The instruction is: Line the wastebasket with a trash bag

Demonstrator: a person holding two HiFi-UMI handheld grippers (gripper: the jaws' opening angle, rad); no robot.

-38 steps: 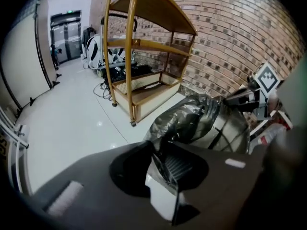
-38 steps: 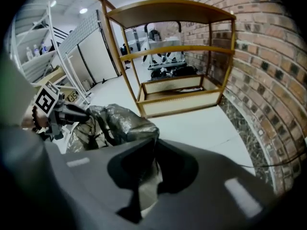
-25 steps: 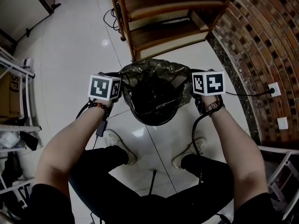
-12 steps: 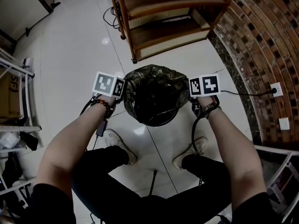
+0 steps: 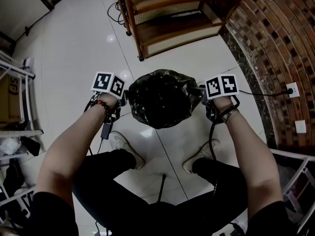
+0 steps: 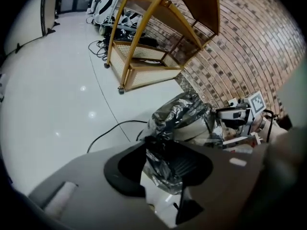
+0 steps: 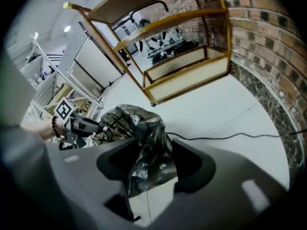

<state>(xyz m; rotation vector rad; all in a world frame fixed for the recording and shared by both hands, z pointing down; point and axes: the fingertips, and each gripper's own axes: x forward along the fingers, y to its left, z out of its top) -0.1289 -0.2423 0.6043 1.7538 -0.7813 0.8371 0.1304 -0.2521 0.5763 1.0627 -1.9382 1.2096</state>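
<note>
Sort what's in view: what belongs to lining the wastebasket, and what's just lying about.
Job in hand: trash bag; wastebasket beneath it; left gripper and right gripper, whose jaws have just been opening, bag film between them.

Lying about: wooden shelf unit; floor cable; wall socket; metal rack.

White tile floor (image 5: 74,43), bagged wastebasket (image 5: 160,101), wooden shelf (image 5: 172,32)

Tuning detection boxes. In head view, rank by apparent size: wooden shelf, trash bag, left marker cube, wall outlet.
1. wooden shelf, even cut off at top
2. trash bag
3. left marker cube
4. wall outlet
</note>
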